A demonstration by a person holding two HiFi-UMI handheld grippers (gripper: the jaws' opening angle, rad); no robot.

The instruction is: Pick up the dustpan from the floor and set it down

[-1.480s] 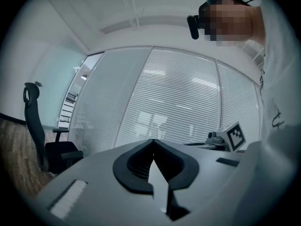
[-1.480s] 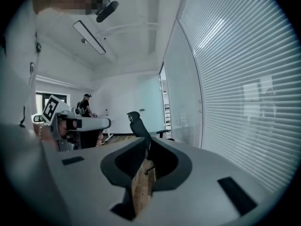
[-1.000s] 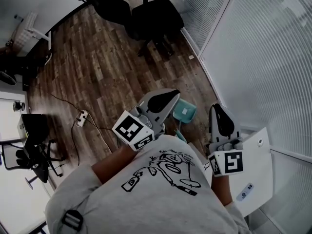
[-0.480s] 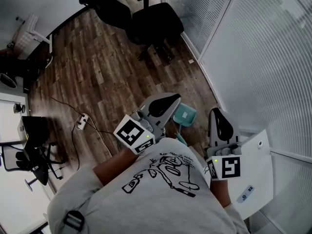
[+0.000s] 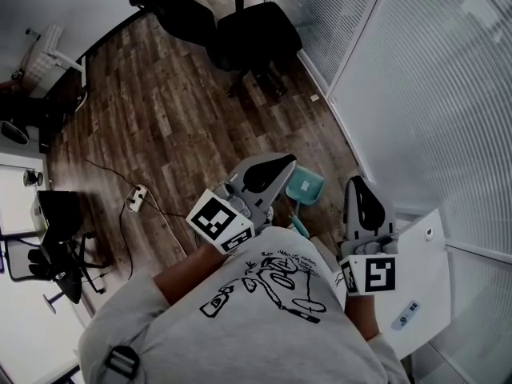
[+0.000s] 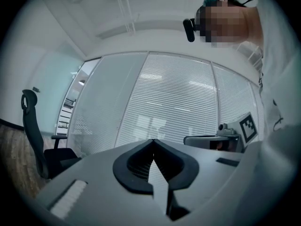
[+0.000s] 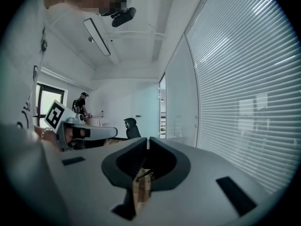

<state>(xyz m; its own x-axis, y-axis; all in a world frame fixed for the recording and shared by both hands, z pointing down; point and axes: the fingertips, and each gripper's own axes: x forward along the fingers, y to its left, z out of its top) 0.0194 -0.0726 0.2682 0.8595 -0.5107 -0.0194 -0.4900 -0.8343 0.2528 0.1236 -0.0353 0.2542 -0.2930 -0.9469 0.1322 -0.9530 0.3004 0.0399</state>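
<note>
Grey shirt [image 5: 256, 318] with a black line drawing fills the bottom of the head view, and the person holds both grippers out level just beyond it. The left gripper [image 5: 282, 165] has its jaws closed tip to tip with nothing in them. In the left gripper view, only window blinds show through the hollow behind the tips. The right gripper [image 5: 356, 184] is closed and empty in the same way. Its tips meet in the right gripper view, and wood floor shows through the hollow.

Down on the wood floor [image 5: 160, 118], the teal dustpan [image 5: 306, 186] shows between the two grippers. The left gripper hides one side of it, and its handle runs back toward the person. Neither gripper touches it.

At the right, a white table [image 5: 424, 270] stands beside the right gripper's marker cube. Farther left on the floor lies a white power strip [image 5: 134, 197] with a dark cable trailing from it. Farthest off, two black office chairs [image 5: 256, 26] stand near the glass wall with its blinds [image 5: 432, 94].
</note>
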